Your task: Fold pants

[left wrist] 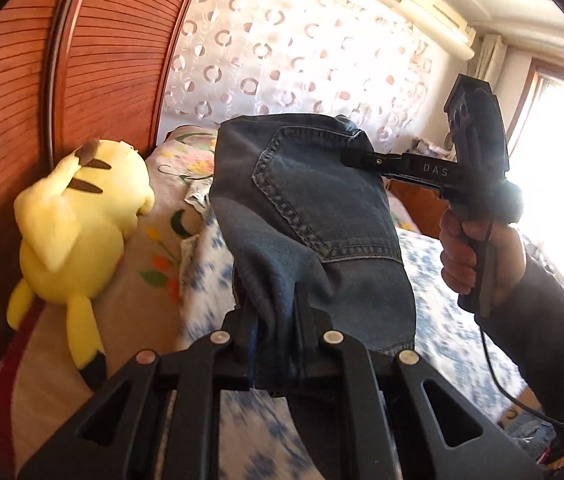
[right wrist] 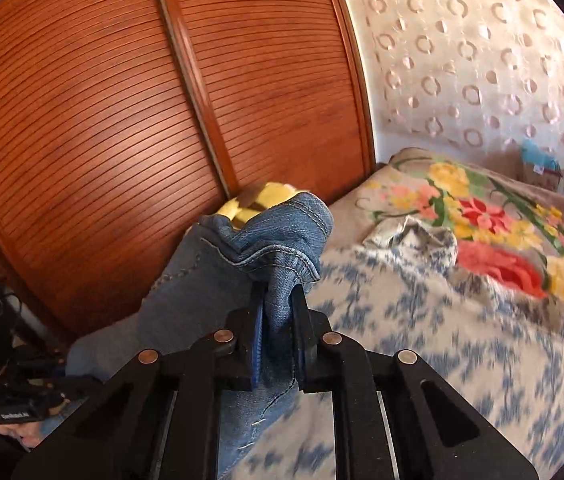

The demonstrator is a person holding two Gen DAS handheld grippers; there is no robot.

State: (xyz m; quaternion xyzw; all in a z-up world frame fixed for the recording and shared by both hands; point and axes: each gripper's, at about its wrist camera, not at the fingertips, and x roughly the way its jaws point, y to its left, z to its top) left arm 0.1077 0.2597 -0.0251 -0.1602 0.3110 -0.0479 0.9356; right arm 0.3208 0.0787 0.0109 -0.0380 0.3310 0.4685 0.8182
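**Inspector A:** We find the pair of faded blue denim pants (left wrist: 314, 216) off the bed and hanging in the air between the two tools. The left gripper (left wrist: 276, 332) has its jaws clamped on a bunched fold of the denim; the right gripper (right wrist: 278, 320) likewise has its jaws closed on a gathered, stitched edge. A stitched back pocket faces the left wrist camera, so we judge the seat end to be uppermost.

**Inspector B:** We concur. In the left wrist view the right-hand tool is held by a hand (left wrist: 470, 256) in a dark sleeve, its tip buried in the cloth beside the pocket. Below lies the bed with a blue-and-white patterned cover (right wrist: 422, 340), a floral blanket (right wrist: 502, 232) beyond it, and a yellow plush toy (left wrist: 78, 224) against the slatted wooden wardrobe door (right wrist: 102, 120).

**Inspector A:** Step in hand, in our judgement: the lift, with the garment raised clear to be spread or doubled. No fold is yet laid.

**Inspector B:** The next move calls for both grips kept firm, the held edges drawn level and apart to take out the slack, then the denim lowered flat on the cover, well clear of the toy
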